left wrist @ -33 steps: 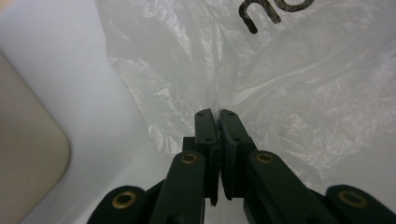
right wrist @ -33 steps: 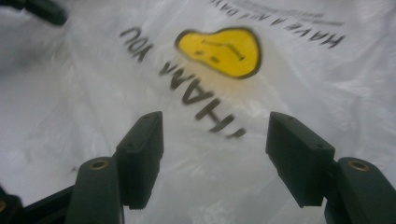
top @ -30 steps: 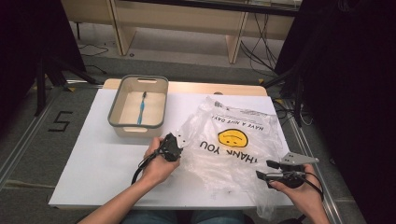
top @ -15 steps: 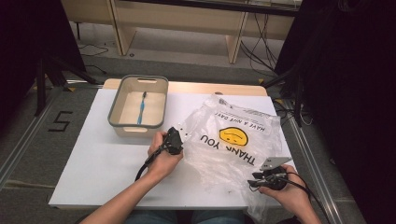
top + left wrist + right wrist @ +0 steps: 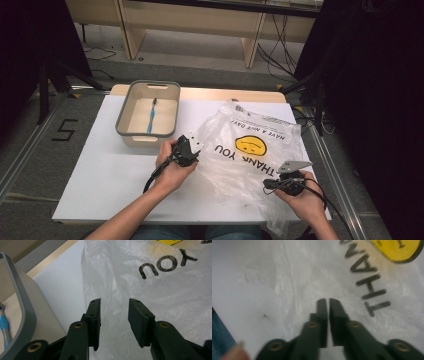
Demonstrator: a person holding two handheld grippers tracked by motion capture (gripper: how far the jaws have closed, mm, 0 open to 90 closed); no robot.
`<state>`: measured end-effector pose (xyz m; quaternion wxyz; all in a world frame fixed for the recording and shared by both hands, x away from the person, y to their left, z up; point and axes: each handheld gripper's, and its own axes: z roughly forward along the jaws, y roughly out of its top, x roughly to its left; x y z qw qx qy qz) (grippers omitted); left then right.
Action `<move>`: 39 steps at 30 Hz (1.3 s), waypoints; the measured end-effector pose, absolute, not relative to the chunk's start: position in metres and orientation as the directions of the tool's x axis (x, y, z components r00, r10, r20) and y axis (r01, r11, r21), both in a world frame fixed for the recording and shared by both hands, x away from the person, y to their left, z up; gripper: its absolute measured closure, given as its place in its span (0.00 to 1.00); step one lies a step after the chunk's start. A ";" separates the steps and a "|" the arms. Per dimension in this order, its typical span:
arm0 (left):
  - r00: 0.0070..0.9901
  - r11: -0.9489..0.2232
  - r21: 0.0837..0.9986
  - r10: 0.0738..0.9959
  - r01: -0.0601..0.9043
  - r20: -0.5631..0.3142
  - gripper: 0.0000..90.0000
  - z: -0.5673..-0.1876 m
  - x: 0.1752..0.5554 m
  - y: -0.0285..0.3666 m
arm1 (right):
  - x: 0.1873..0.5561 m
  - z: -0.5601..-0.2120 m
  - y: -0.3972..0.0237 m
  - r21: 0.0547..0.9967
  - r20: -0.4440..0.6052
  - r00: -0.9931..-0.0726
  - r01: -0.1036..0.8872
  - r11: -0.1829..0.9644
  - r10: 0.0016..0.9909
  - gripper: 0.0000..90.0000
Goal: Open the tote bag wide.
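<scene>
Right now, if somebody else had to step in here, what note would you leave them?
Left hand-held gripper: jaws just opened, film of the plastic bag between them, not pinched.
Right hand-held gripper: jaws have just been closing, nearly together at the bag's near edge; grip uncertain.
Bag lies crumpled on the table. Toothbrush lies in the bin.
Left: get a hold on the bag.

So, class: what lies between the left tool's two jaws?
In the left gripper view, a fold of the plastic bag lies between the left tool's parted jaws.
</scene>
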<state>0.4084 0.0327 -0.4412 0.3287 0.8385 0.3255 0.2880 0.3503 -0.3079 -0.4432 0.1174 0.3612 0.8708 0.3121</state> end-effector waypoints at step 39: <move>0.578 -0.681 0.603 0.709 0.414 0.404 0.96 -0.471 0.413 0.042 | 0.357 -0.454 -0.281 0.572 0.058 -0.657 0.639 0.514 0.752 1.00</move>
